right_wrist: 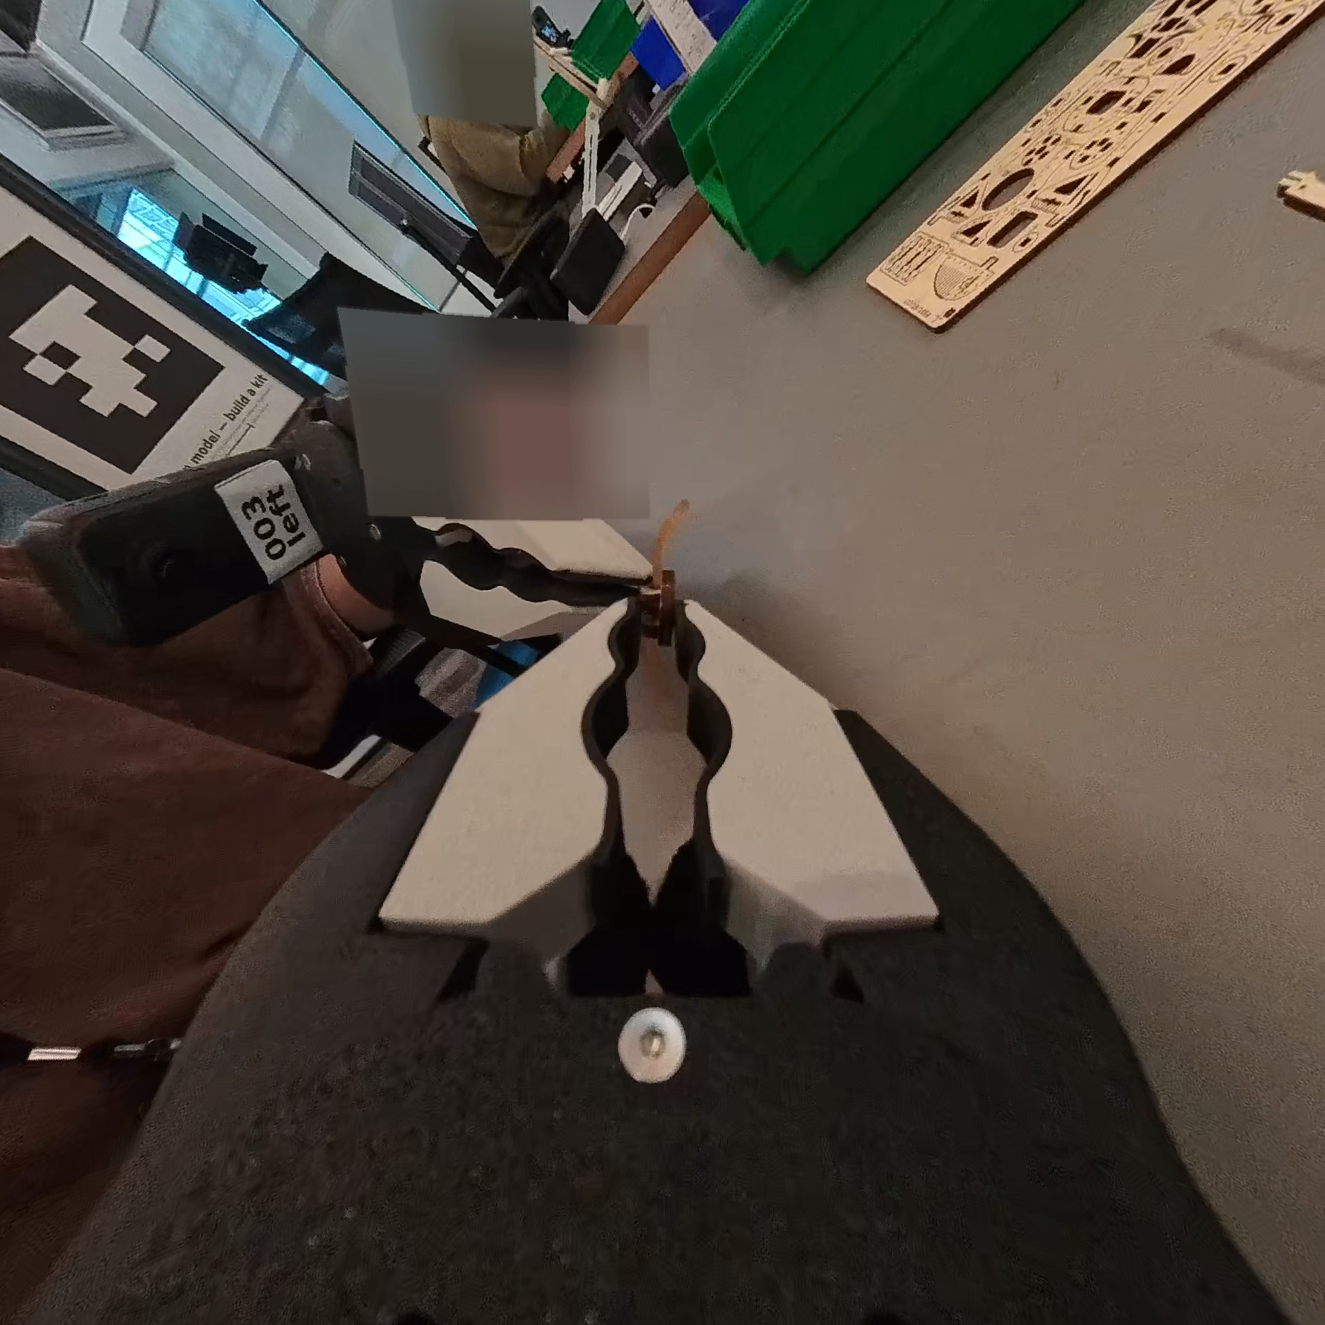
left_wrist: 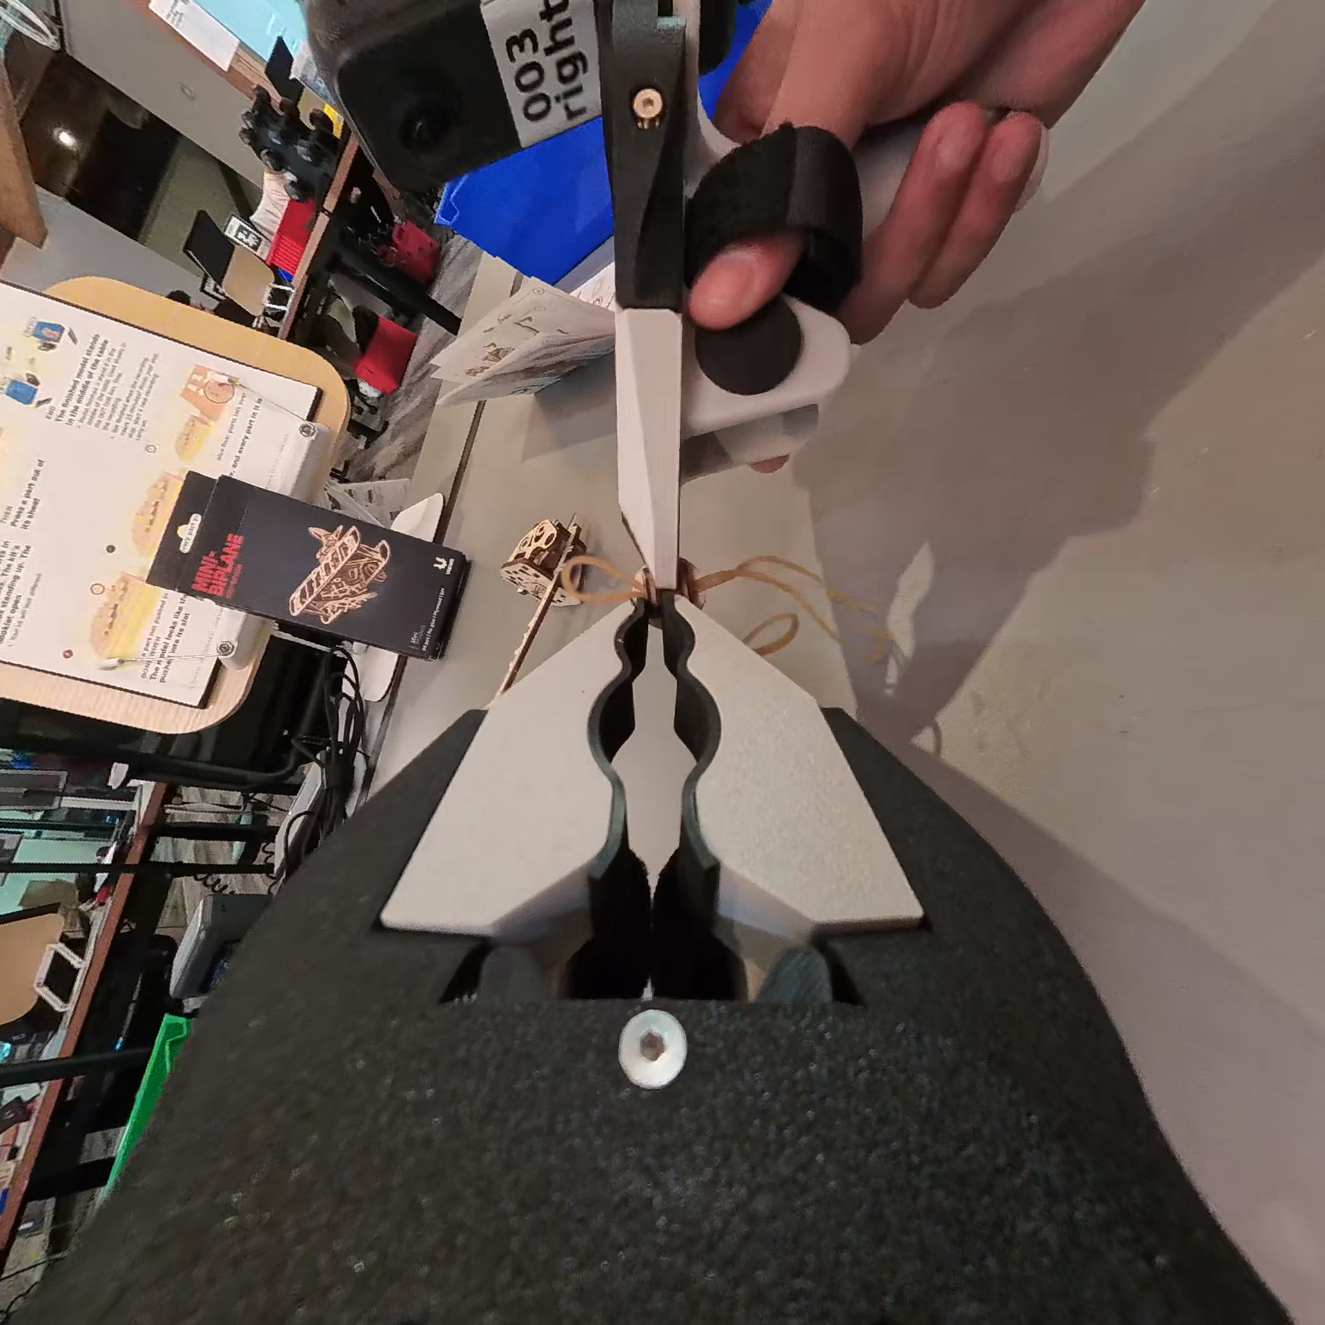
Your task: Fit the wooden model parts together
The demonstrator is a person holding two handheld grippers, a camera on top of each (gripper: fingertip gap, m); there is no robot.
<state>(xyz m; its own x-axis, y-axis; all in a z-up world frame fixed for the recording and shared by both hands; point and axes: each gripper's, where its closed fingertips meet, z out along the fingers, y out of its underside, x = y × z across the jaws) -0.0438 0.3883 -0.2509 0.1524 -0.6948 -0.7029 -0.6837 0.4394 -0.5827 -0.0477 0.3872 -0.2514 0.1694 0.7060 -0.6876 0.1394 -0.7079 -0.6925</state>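
A small round wooden part (left_wrist: 692,576) with a tan rubber band (left_wrist: 591,573) tied through it hangs above the grey table (left_wrist: 1075,645). My left gripper (left_wrist: 654,606) is shut on it from below. My right gripper (left_wrist: 667,566) comes down from above, and its tip meets the same part. In the right wrist view my right gripper (right_wrist: 656,620) is shut on the wooden part (right_wrist: 661,606), the left gripper (right_wrist: 631,588) pinches it from the left, and a band end (right_wrist: 674,530) sticks up. A partly built wooden model (left_wrist: 545,556) stands just behind.
A black kit box (left_wrist: 315,566) and an instruction sheet on a board (left_wrist: 107,466) lie at the left. A booklet (left_wrist: 530,344) and blue bin (left_wrist: 530,208) are beyond. A laser-cut wooden sheet (right_wrist: 1075,158), a green bin (right_wrist: 824,122) and a loose wooden piece (right_wrist: 1305,190) are on the table. Between my right fingertips and the loose wooden piece (right_wrist: 1305,190) there is roughly 15 cm.
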